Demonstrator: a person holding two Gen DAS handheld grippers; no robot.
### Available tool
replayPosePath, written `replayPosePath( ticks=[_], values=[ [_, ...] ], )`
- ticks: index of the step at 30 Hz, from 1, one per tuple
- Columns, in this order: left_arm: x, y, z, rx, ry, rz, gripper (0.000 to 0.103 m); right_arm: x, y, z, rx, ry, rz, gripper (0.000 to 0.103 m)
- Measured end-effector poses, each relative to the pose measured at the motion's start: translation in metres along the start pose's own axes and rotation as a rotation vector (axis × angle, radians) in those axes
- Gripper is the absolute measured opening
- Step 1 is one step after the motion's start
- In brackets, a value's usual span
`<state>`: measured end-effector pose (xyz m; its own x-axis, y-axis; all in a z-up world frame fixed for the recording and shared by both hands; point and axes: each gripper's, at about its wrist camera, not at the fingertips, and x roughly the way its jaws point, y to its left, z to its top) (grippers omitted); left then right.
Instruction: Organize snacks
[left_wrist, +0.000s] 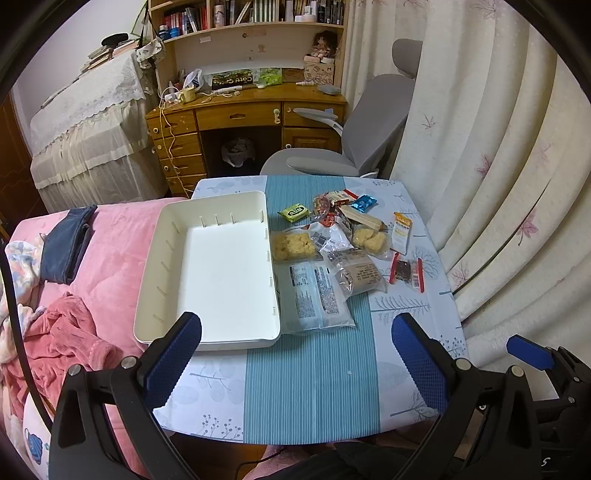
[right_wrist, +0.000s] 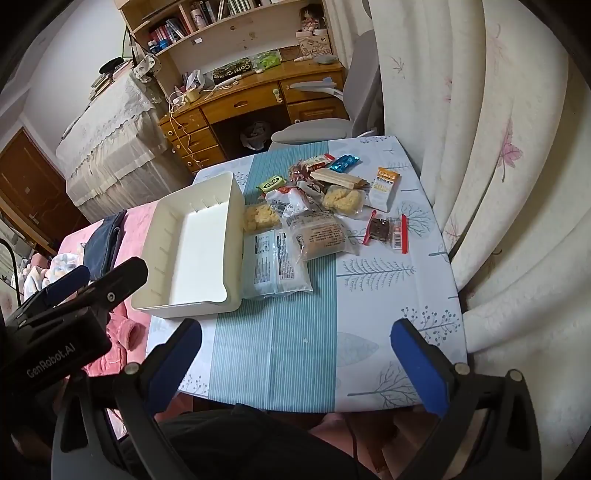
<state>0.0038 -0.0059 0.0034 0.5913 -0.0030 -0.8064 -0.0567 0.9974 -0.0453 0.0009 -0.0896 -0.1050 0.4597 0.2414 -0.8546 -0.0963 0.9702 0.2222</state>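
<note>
Snacks (left_wrist: 332, 251) lie heaped on the table (left_wrist: 310, 387), at three o'clock of the white tray (left_wrist: 218, 266), nearest packets touching its side. Tray bare inside. Left tool (left_wrist: 295, 354) and right tool (right_wrist: 295, 354) both hang above the near edge, fingers wide apart, gripping nothing.

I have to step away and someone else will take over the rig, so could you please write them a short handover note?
Left gripper: open, empty, above the table's near edge.
Right gripper: open, empty, likewise.
White tray: on the table's left side, nothing in it.
Snack packets: all loose on the tablecloth right of the tray, the big pale packet nearest.
Done: nothing yet.
Left: move every packet into the tray.
</note>
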Motion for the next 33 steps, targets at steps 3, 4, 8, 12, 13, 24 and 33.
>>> replayPosePath(
  ticks=[3, 4, 8, 12, 13, 24, 33],
  values=[
    [0.0, 0.0, 0.0, 0.0, -0.001, 0.0, 0.102, 0.001, 0.0, 0.0, 0.001, 0.0, 0.0, 0.102],
    [0.0, 0.0, 0.0, 0.0, -0.001, 0.0, 0.102, 0.001, 0.0, 0.0, 0.001, 0.0, -0.001, 0.102],
    [0.0, -0.001, 0.0, 0.0, -0.001, -0.006, 0.102, 0.001, 0.001, 0.0, 0.001, 0.0, -0.001, 0.102],
    [0.001, -0.005, 0.0, 0.002, 0.0, -0.01, 0.102, 0.001, 0.002, 0.0, 0.0, 0.0, 0.0, 0.102],
    [0.001, -0.005, 0.0, 0.001, 0.0, -0.01, 0.102, 0.001, 0.002, 0.0, 0.0, 0.0, 0.0, 0.102],
    [0.004, 0.008, -0.007, -0.005, 0.008, -0.042, 0.102, 0.003, 0.007, -0.002, 0.0, 0.003, 0.0, 0.101],
    [0.011, 0.023, -0.009, -0.003, 0.04, -0.099, 0.102, 0.004, 0.024, -0.013, 0.003, 0.02, 0.005, 0.098]
  ],
)
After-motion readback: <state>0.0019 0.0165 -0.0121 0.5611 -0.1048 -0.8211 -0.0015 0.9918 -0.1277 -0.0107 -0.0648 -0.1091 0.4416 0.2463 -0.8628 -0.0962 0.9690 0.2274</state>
